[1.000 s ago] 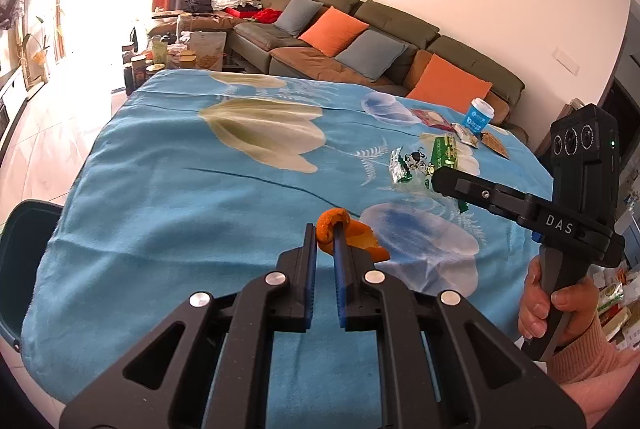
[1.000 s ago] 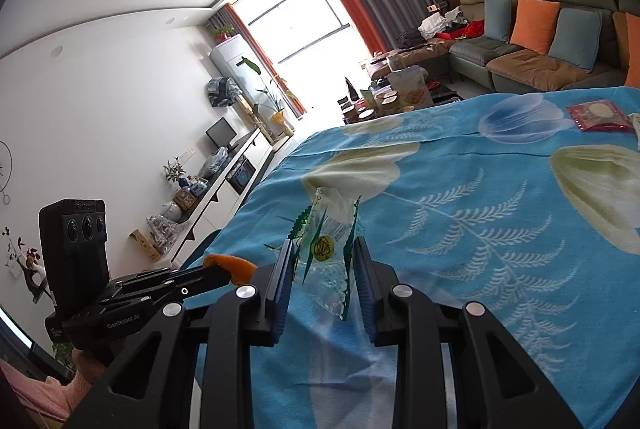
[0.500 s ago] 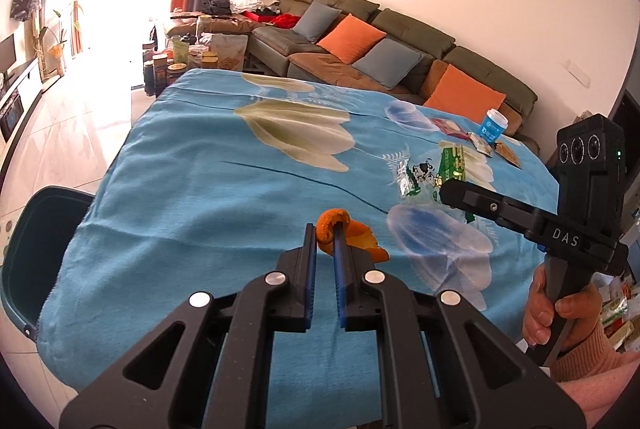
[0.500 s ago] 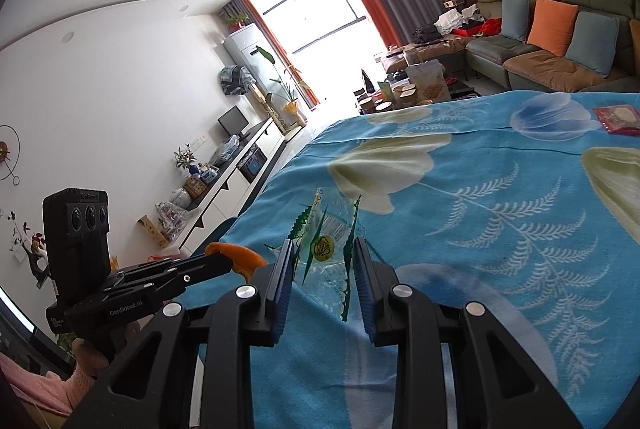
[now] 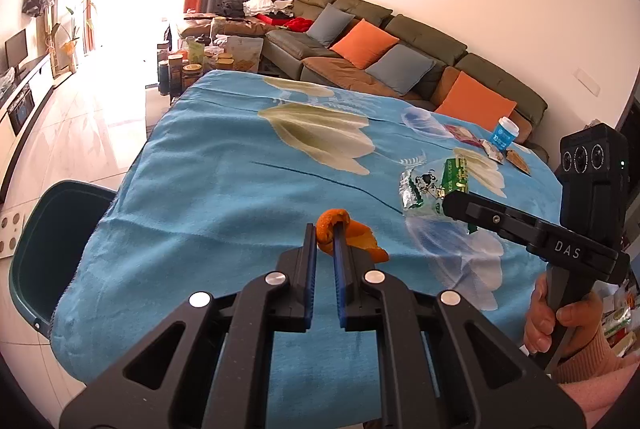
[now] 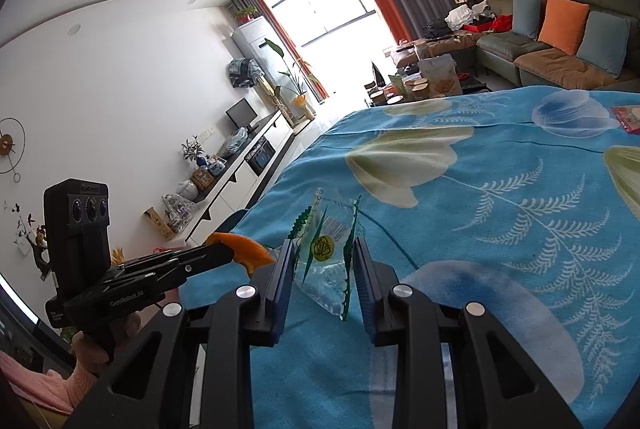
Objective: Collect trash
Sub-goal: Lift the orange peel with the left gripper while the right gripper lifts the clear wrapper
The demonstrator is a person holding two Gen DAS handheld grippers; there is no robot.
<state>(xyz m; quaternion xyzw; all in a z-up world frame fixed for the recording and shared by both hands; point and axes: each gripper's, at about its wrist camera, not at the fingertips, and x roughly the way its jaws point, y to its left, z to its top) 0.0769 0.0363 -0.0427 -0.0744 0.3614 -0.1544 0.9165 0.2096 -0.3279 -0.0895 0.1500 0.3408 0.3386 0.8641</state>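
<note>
Since a second ago both hands have carried their loads sideways toward the near left edge of the table: in the left wrist view far more of the dark green bin (image 5: 60, 249) now shows beside the blue flowered tablecloth (image 5: 224, 189), and the floor along that side lies bare and open. The cloth's edge hangs just above the bin's rim. Across the table's far right corner, well apart from both grippers, sit a blue cup (image 5: 505, 134) and a few flat wrappers (image 5: 494, 151).

The left gripper (image 5: 325, 233) is clenched on an orange peel (image 5: 334, 225), jaws nearly together, the peel curling out past the tips. The right gripper (image 6: 323, 249) grasps a clear, green-edged snack wrapper (image 6: 326, 261), jaws partly apart with the crumpled film between them.

The right gripper's body reads "DAS"; the left gripper's reads "GenRobot.AI". The cup's print is too small to read.
</note>
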